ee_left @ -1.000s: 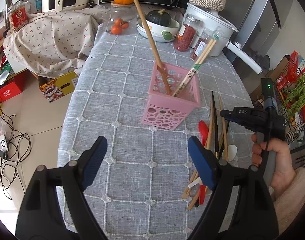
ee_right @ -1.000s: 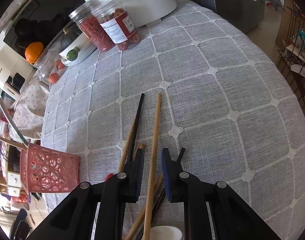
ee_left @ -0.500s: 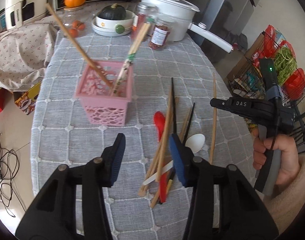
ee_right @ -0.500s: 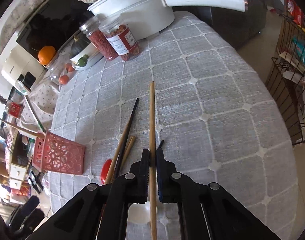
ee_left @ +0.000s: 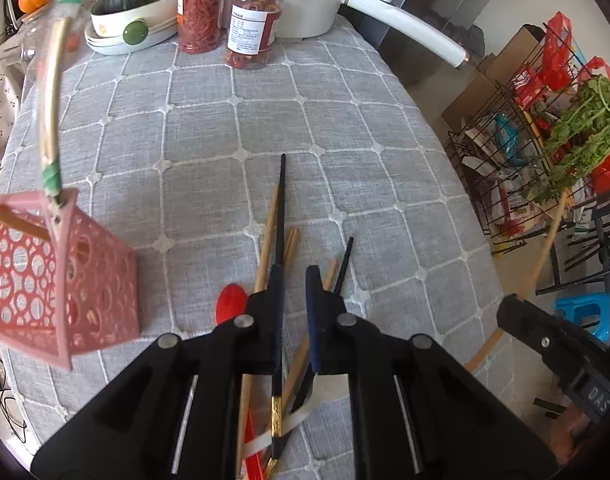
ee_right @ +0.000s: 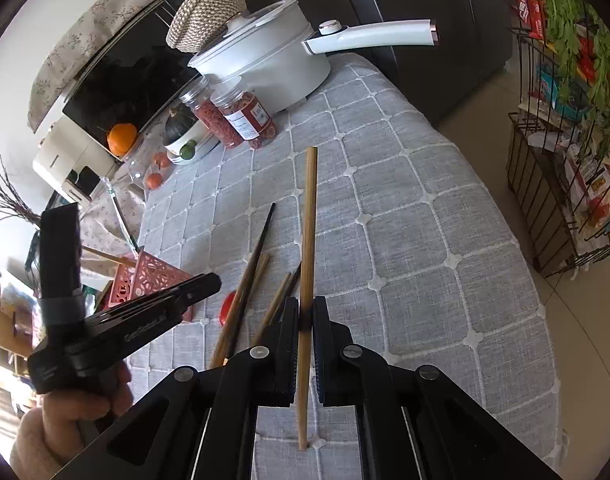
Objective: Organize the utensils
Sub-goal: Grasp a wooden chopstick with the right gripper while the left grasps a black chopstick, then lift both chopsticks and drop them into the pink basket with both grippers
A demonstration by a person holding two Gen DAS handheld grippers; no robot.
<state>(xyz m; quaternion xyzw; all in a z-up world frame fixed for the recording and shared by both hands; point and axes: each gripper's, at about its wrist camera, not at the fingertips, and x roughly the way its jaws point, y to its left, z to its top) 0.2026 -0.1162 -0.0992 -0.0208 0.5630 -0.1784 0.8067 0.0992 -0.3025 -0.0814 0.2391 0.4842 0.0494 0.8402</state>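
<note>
Right gripper (ee_right: 304,322): jaws clamped on a wooden chopstick (ee_right: 308,240), raised, pointing far. Left gripper (ee_left: 293,280): jaws narrowly parted, nothing between them, low, aimed at far side; hand (ee_right: 65,416) on its handle.

Wooden chopstick (ee_right: 308,240) pinched in right hand-held gripper (ee_right: 304,316)

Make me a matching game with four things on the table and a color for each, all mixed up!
Things:
1. basket
2. pot
3. spoon
4. chopstick held by the right gripper

Colors:
A. white
B. light wood brown
C. pink
D. red

Pairs: 1-C, 2-A, 3-D, 4-B
</note>
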